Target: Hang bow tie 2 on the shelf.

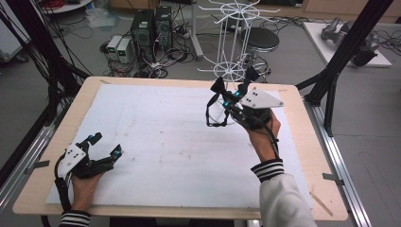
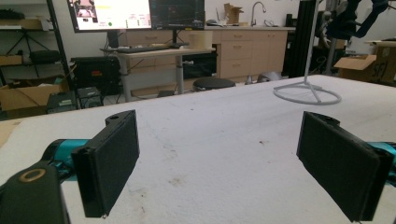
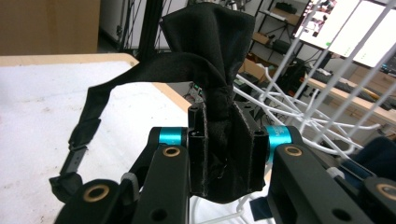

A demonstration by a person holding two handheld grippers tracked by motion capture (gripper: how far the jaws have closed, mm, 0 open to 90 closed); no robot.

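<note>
A black cloth piece (image 3: 205,42) with a thin adjustable strap (image 3: 93,112) is bunched between the jaws of my right gripper (image 3: 226,149), which is shut on it. In the high view the right gripper (image 1: 231,99) is raised over the table's far right, right beside the white wire rack (image 1: 235,38). The strap (image 1: 212,118) hangs in a loop beneath it. The rack's wires (image 3: 299,107) stand just behind the cloth. My left gripper (image 1: 106,145) rests low at the near left of the white mat (image 1: 156,142). It is open with nothing between its pads (image 2: 112,158).
The rack's ring base (image 2: 307,92) stands on the table's far edge. Beyond the table are a black stool (image 1: 260,40), computer towers (image 1: 151,28) and floor cables. A black frame post (image 1: 350,42) slants at the right.
</note>
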